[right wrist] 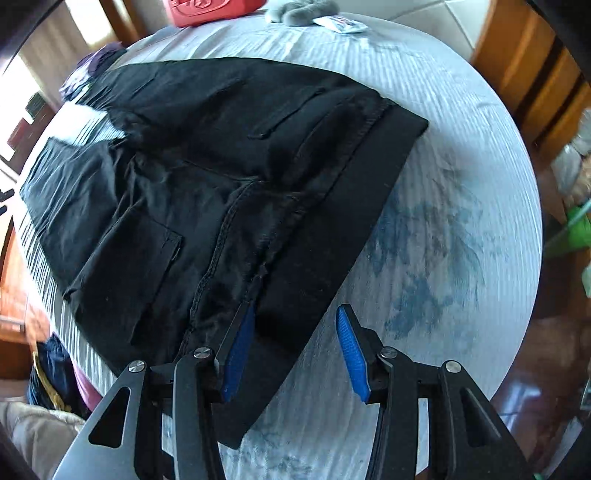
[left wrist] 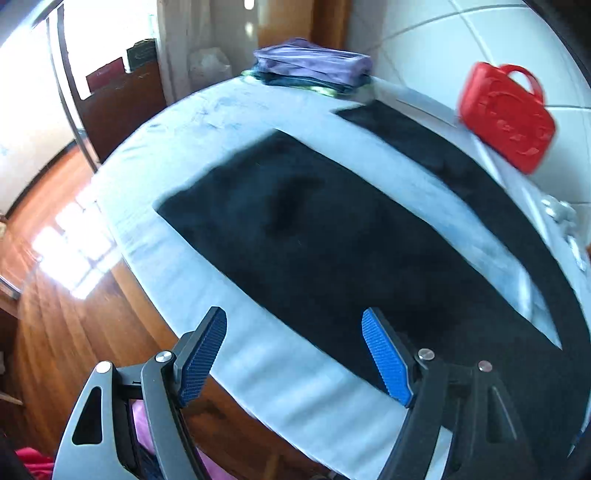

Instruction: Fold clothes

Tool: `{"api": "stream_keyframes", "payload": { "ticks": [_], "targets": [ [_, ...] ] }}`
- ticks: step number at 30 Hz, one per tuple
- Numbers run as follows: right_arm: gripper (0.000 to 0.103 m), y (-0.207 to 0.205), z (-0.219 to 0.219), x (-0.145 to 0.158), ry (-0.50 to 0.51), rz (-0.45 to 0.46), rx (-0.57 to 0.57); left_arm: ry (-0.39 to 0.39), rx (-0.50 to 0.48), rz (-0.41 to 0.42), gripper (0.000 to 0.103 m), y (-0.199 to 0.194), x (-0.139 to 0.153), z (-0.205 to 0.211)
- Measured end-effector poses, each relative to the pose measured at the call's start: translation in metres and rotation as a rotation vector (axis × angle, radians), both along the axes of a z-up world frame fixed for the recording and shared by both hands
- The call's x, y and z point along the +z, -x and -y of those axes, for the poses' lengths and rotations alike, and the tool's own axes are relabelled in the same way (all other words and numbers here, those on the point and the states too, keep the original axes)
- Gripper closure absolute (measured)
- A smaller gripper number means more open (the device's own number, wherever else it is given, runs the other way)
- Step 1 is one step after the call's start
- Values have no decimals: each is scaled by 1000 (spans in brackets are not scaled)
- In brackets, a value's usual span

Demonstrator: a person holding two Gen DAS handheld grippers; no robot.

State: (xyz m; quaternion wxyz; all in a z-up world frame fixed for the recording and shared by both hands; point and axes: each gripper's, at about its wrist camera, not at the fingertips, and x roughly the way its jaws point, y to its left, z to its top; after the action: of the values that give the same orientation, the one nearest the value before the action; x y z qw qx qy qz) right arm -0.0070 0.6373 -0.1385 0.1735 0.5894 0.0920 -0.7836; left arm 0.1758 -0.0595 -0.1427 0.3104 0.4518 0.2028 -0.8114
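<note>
Glossy wooden floor [left wrist: 55,314] with sunlit glare, white tiled wall [left wrist: 424,33], pale striped table [right wrist: 443,147]

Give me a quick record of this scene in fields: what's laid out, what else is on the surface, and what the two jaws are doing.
surface: light striped cover
garment: black trousers spread flat, both legs apart
waistband: at right gripper's end
folded stack: far edge, purple on top
red bag: far side
left gripper: jaws wide, empty, above a trouser leg
right gripper: jaws apart, waistband corner between, not pinched
</note>
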Motion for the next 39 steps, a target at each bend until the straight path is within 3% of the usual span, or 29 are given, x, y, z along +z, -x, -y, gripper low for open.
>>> {"api": "stream_keyframes", "payload": {
  "ticks": [4,10,17,24,25,27,28,30,35,39],
  "targets": [
    [57,-2,-6,-2,11,29,-112,-13,8,48,26,-1,-16,57],
    [57,-16,-9,4,22,43,-301,-5,-98,129,26,-1,-33,96],
    [54,-62,17,18,35,-41,-607,-81,-215,77,25,-5,-43,133],
    [53,-98,30,32,-20,-104,-780,-137,-320,-23,25,9,-37,125],
    [53,-105,28,35,-5,-118,-806,-147,-326,-38,30,11,-35,124],
    [52,-116,25,43,26,-145,-849,-147,-337,-38,58,15,-30,123],
    [51,-119,22,46,43,-157,-871,-145,-342,-36,81,18,-28,123],
    [46,-123,17,49,110,-177,-905,-160,-352,-32,84,22,-26,125],
    [42,-125,9,46,159,-190,-893,-105,-391,59,90,33,-19,119],
    [42,-115,8,32,143,-163,-802,-52,-371,94,93,37,-11,119]
  ]
}}
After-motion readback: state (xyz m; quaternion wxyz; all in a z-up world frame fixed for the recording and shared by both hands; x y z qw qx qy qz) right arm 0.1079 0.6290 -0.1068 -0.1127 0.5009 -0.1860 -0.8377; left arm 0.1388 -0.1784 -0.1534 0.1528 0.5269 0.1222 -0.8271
